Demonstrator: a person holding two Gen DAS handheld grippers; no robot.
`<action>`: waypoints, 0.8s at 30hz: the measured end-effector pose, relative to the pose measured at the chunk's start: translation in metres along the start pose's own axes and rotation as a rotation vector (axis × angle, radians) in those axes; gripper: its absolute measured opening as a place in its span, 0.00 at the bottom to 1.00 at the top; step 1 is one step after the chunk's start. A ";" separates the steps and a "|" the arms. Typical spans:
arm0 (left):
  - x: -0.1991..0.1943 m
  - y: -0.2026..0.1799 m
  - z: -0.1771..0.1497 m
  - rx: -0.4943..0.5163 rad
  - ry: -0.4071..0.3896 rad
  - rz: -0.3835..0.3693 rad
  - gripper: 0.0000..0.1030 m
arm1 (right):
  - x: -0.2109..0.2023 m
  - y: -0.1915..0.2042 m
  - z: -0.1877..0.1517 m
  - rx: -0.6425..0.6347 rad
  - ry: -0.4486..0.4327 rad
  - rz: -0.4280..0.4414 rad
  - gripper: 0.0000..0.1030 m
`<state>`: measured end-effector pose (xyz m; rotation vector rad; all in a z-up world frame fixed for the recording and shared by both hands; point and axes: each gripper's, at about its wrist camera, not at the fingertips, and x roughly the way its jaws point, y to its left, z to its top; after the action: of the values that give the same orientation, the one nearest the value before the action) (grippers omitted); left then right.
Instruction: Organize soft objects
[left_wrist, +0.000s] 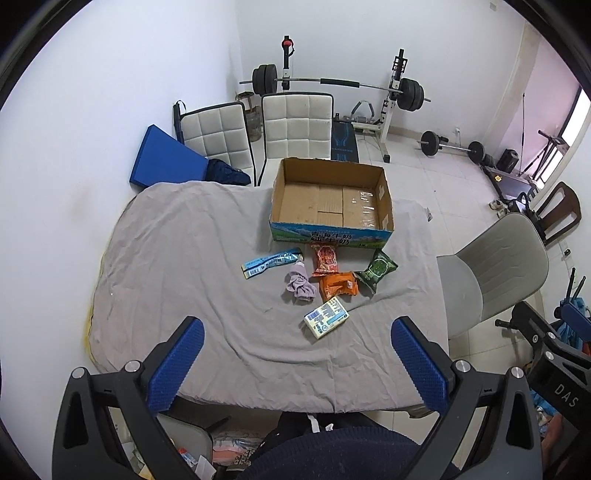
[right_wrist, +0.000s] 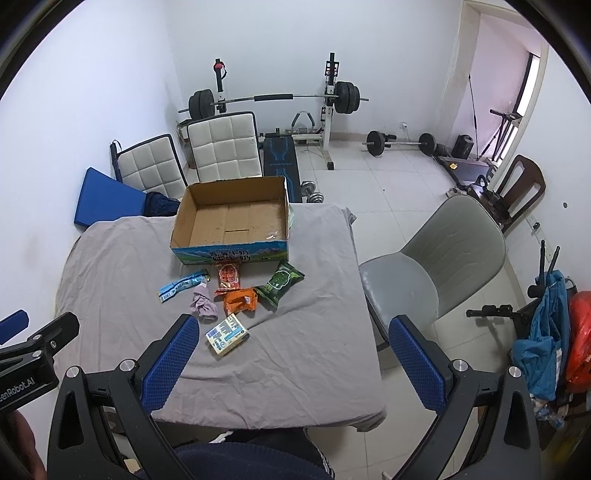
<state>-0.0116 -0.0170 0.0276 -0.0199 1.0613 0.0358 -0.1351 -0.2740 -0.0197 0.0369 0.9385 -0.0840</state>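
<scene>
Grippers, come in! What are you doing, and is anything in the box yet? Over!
Left gripper open, right gripper open, both empty above table edge. Cardboard box empty. Snack packets, purple cloth on grey sheet. Path clear.

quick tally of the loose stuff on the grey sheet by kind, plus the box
Snack packets: 3, red, orange, green
Long blue packet: 1
White-and-blue pack: 1
Purple cloth: 1
Cardboard box: 1, empty
Total: 7
</scene>
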 end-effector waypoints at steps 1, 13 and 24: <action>-0.001 -0.001 0.000 0.000 -0.003 0.000 1.00 | 0.000 0.002 -0.001 -0.002 -0.003 0.000 1.00; -0.004 -0.002 0.003 0.000 -0.021 0.004 1.00 | -0.004 0.005 0.000 -0.010 -0.026 0.009 1.00; -0.005 -0.002 0.008 0.001 -0.028 0.006 1.00 | -0.008 0.002 0.001 0.002 -0.035 0.014 1.00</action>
<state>-0.0073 -0.0192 0.0360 -0.0155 1.0333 0.0411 -0.1382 -0.2718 -0.0127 0.0439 0.9033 -0.0730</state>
